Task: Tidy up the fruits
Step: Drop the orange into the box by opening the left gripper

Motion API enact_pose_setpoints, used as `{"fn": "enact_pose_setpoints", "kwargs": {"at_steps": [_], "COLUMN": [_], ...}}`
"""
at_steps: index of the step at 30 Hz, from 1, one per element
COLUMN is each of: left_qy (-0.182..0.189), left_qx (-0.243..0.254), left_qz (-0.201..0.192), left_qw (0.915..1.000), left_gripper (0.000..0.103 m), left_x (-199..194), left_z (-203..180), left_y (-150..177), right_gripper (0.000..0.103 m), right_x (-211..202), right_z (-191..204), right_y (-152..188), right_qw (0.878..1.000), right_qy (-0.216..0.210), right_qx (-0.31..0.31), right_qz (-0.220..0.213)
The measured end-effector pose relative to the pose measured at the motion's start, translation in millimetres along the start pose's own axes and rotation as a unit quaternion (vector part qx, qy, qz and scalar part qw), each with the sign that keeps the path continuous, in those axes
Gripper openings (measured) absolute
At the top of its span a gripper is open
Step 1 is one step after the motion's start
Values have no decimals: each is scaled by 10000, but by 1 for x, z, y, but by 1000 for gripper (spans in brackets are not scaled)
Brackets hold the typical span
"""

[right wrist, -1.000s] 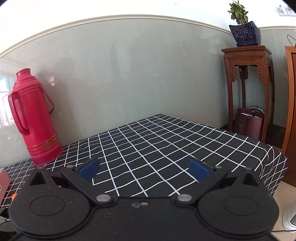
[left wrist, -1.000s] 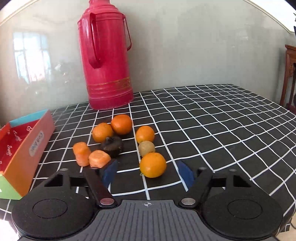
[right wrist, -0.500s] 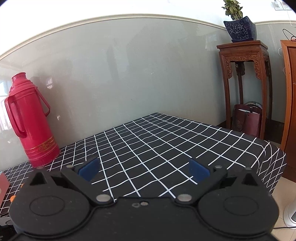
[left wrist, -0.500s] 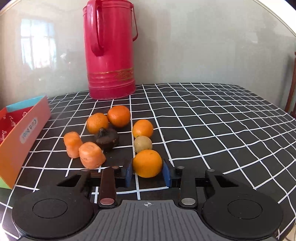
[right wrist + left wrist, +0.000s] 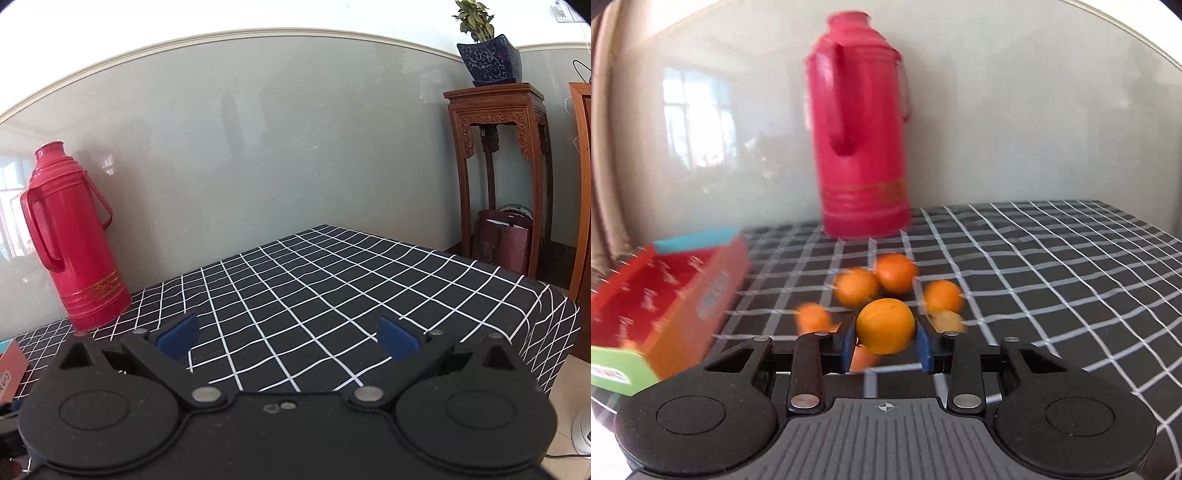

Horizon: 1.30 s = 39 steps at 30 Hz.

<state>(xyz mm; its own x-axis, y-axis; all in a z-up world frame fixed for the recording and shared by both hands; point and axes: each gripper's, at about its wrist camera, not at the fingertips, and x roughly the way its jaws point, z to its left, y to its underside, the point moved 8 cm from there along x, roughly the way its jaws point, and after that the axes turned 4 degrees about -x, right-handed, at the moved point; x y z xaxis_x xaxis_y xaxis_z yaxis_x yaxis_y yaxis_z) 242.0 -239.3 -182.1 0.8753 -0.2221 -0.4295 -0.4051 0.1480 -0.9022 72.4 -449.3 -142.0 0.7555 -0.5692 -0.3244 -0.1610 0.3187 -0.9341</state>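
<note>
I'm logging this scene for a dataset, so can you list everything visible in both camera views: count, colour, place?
orange: one, orange, held between the left gripper's pads
loose fruits: several, mostly orange, blurred, on the cloth behind the held one
box: one, red and orange, open, left on the table
thermos: one, red, upright by the wall
tablecloth: one, black with white grid, covers the table
plant pot: one, blue, on the wooden stand
wooden stand: one, brown, right of the table
bag: one, dark red, under the stand
left gripper: one, black, blue pads, closed on the orange
right gripper: one, black, blue pads, open, empty
</note>
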Motion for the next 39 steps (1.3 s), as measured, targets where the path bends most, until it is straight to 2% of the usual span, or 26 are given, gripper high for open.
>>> {"fn": "enact_pose_setpoints", "kwargs": {"at_steps": [5, 8, 12, 17, 23, 28, 30, 32, 33, 39], "left_qy": [-562, -942, -1496, -2092, -2375, -2381, -2325, -2315, -2359, -2356], "left_qx": [-66, -224, -491, -861, -1372, -1354, -1419, -1465, -1452, -1351], "left_qz": [-233, -226, -112, 148, 540, 528, 479, 337, 260, -168], "left_qw": [9981, 9950, 9875, 9740, 9601, 9603, 9610, 9611, 9605, 9623], "left_gripper": [34, 34, 34, 34, 34, 36, 44, 79, 85, 91], "left_x": [-6, -6, 0, 8, 16, 10, 6, -2, -7, -38], "left_z": [43, 78, 131, 197, 244, 249, 251, 251, 250, 254], "left_y": [-13, -18, -21, -20, -5, -2, -3, -6, -8, -16], "right_gripper": [97, 97, 97, 97, 97, 97, 97, 97, 97, 97], "right_x": [-1, -1, -1, -2, 1, 2, 2, 2, 2, 4], "right_z": [19, 39, 68, 101, 132, 152, 160, 167, 170, 194], "right_y": [2, 4, 8, 13, 21, 26, 28, 30, 31, 41], "right_qw": [9997, 9990, 9971, 9938, 9900, 9862, 9846, 9830, 9823, 9768], "right_qy": [-245, -415, -693, -963, -1235, -1439, -1519, -1594, -1624, -1863], "right_qx": [-20, -131, -307, -541, -646, -773, -815, -867, -889, -943], "right_qz": [31, 66, 88, 104, 203, 256, 274, 289, 303, 468]}}
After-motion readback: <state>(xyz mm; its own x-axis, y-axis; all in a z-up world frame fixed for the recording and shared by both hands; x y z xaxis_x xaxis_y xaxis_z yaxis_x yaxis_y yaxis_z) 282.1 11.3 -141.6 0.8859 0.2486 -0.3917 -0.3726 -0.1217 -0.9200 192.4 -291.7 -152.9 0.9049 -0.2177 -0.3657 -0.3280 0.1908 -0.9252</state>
